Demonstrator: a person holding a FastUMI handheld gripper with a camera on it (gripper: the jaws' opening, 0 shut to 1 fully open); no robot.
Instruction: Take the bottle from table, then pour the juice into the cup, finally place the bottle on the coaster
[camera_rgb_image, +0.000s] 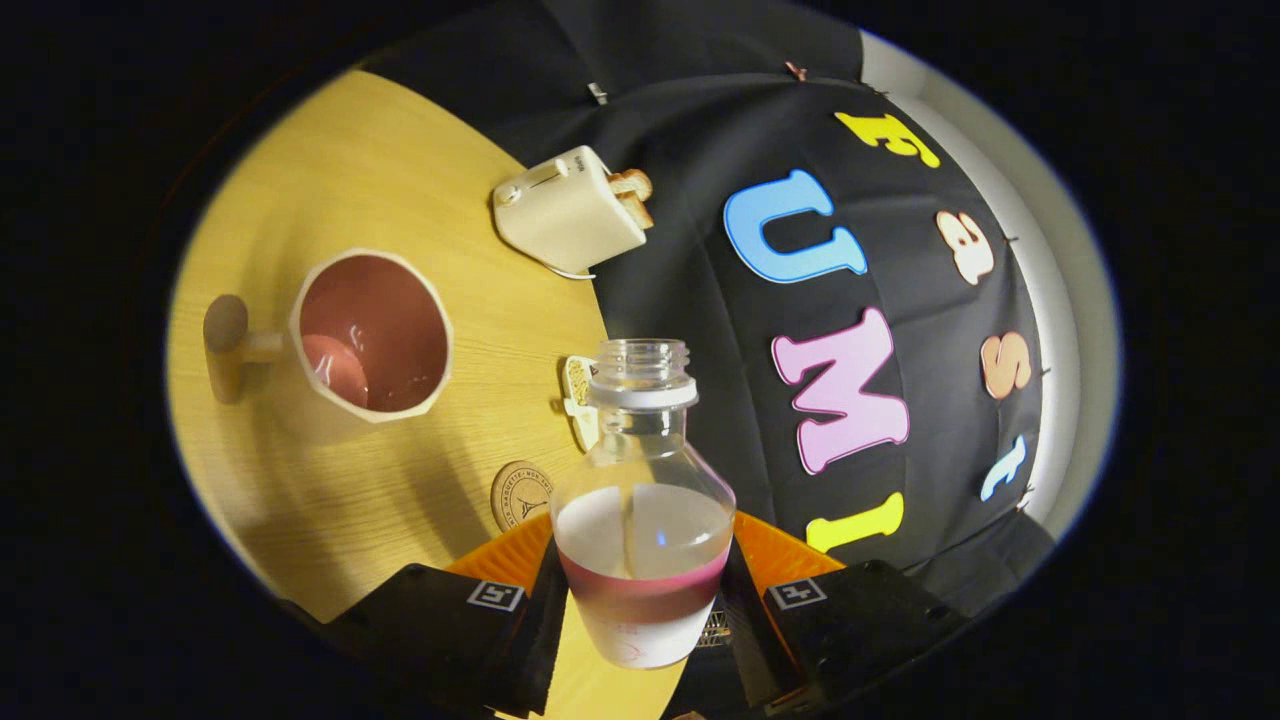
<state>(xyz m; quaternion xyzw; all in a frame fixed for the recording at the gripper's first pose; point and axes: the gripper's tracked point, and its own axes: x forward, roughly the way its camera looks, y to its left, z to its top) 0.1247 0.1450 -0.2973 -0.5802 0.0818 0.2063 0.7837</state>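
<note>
The bottle (641, 500) sits clamped between the two fingers of the tool (640, 610), both fingers pressing on its lower body from either side, so the tool is closed down to the width of the bottle. It is a clear bottle with no cap on its threaded neck and a white ring below the mouth; a pale liquid fills its lower part, with a reddish band showing through near the fingers. The whole scene appears turned on its side in the gripper view, the worktop (330, 500) lying to one side of the bottle and the black cloth wall to the other, which means the tool is rolled over with the bottle carried along. Just beyond the fingers, beside the bottle's body, a small round coaster (520, 494) lies flat on the worktop. Farther out, well apart from the bottle's mouth, stands the cup (372, 334), white outside, reddish-pink inside, with a wooden handle. A small pale object peeks out behind the bottle's neck; I cannot tell what it is. Farthest ahead, a cream toaster (567, 212) with bread in its slots rests near the wall.
</note>
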